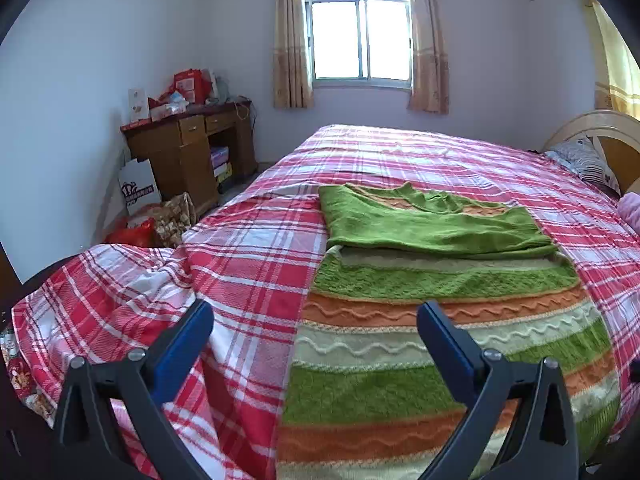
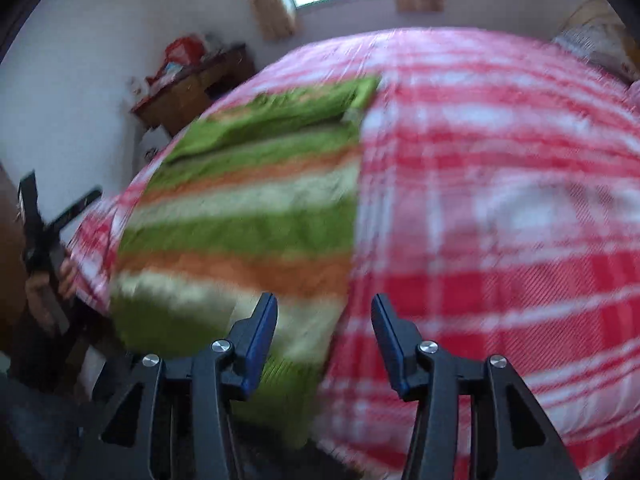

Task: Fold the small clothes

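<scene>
A striped knit sweater [image 1: 440,344] in green, orange and cream lies flat on the red plaid bed [image 1: 256,264], its green sleeves folded across the upper part. My left gripper [image 1: 316,316] is open and empty, just above the sweater's near left edge. In the blurred right wrist view the sweater [image 2: 240,216] lies to the left. My right gripper [image 2: 324,308] is open and empty over the sweater's near right hem corner. The left gripper [image 2: 44,224] shows at the far left in a hand.
A wooden desk [image 1: 192,148] with red bags stands by the left wall, boxes and bags on the floor beside it. A window [image 1: 360,40] with curtains is behind the bed. A pillow [image 1: 588,160] and headboard lie at the right. Bunched plaid bedding [image 1: 100,292] lies near left.
</scene>
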Tool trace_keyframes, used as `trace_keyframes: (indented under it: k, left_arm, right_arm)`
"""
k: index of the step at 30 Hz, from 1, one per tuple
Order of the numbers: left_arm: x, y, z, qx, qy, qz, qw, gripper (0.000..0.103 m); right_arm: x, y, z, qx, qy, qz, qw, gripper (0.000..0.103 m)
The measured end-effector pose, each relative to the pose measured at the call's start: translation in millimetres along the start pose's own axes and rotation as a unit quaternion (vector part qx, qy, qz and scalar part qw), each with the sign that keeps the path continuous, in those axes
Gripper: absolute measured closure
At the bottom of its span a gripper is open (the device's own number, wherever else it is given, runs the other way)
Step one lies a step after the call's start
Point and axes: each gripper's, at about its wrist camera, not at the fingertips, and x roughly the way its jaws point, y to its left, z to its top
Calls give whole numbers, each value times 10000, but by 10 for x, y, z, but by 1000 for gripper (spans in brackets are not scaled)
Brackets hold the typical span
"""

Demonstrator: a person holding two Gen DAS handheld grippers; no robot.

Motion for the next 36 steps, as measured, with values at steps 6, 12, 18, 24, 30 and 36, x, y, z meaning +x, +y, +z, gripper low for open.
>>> trace_keyframes:
  k: [6, 12, 18, 24, 30, 36]
  left_arm:
    - [-155, 73, -40, 11, -106, -9, 9999, 0]
    - [-240, 180, -74, -70, -192, 11, 9998, 0]
    - [-259, 304, -77, -244, -217, 41, 9995, 0]
    - [-263, 359, -84, -346, -213, 22, 9992, 0]
    - [-242, 414, -12, -284, -248, 133, 9992, 0]
    - [-173, 587, 99, -391, -199, 229, 9988, 0]
  right_arm:
    - [217, 228, -344, -75, 459, 177, 9988, 53]
    - [300, 398, -457, -209, 798, 258, 9963, 53]
    - [337, 285, -475, 273, 746, 331, 9963, 54]
    - [419, 306, -500, 246, 1148, 335, 9925, 94]
    - [238, 313, -194, 454, 1038, 1423, 9833, 94]
    - [121, 480, 777, 15, 254, 1824, 9829, 94]
